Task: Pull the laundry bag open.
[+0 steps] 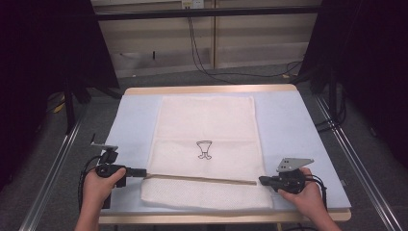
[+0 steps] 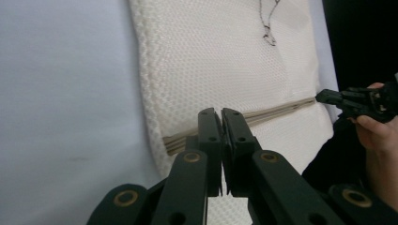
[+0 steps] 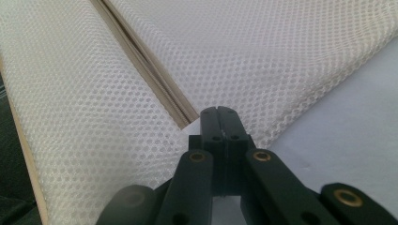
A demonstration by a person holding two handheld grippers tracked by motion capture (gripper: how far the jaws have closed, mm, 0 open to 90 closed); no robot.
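The small dark drawing (image 1: 205,149) on the cloth (image 1: 207,120) (a cup, perhaps) is too small to tell.

A pale blue mat (image 1: 293,115) covered my wooden table (image 1: 211,89). Beyond the table's far edge, black cables (image 1: 202,57) trailed over grey floor toward what looked like a wall socket (image 1: 191,4).

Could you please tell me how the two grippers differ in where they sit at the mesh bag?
The left gripper meets the mesh bag at the left end of its tan band; the right gripper meets the right end. The right gripper's grey plate looks larger and flatter. Both have jaws closed, level with the band.
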